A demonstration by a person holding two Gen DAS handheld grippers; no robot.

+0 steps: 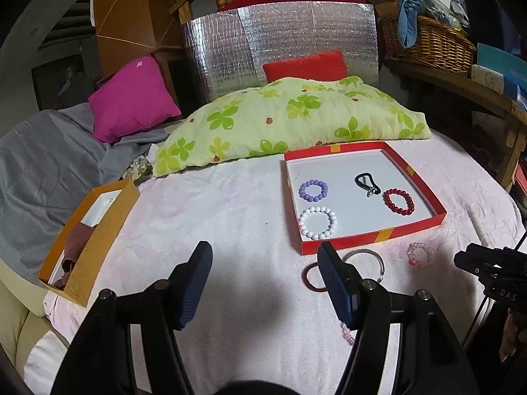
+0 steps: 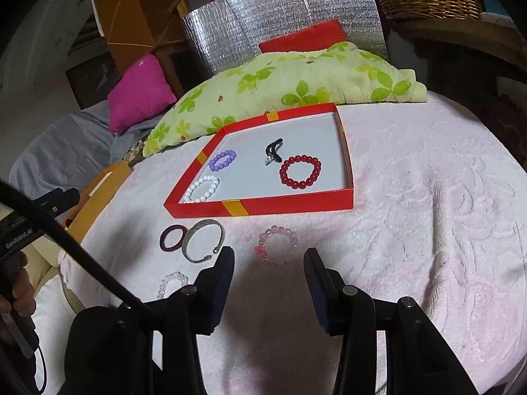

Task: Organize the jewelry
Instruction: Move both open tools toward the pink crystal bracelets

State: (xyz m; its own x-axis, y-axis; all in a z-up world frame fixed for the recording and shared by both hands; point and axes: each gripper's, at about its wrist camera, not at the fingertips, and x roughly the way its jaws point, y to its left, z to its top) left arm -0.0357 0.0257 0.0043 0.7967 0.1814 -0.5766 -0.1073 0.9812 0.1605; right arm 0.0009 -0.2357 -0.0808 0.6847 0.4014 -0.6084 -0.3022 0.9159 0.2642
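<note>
A red shallow box (image 1: pixel 378 236) (image 2: pixel 296 205) on the pink blanket holds a purple bead bracelet (image 1: pixel 313 190) (image 2: pixel 223 159), a white bead bracelet (image 1: pixel 317 218) (image 2: pixel 201 188), a dark red bead bracelet (image 1: pixel 398 200) (image 2: pixel 300 171) and a black cord piece (image 1: pixel 366 182) (image 2: pixel 274 151). In front of the box lie a silver bangle (image 1: pixel 365 260) (image 2: pixel 201 238), a maroon ring (image 1: pixel 309 276) (image 2: pixel 171 237), a pink bead bracelet (image 1: pixel 418 254) (image 2: pixel 276 244) and a pale pink bracelet (image 2: pixel 171 283). My left gripper (image 1: pixel 265 256) is open and empty above the blanket. My right gripper (image 2: pixel 270 260) is open, just short of the pink bead bracelet.
An orange box (image 1: pixel 89 230) with cloth inside sits at the left bed edge. A green clover pillow (image 1: pixel 290 121), a magenta cushion (image 1: pixel 131 98) and a grey sheet (image 1: pixel 42 164) lie behind. A wicker basket (image 1: pixel 428 42) stands on the wooden shelf at right.
</note>
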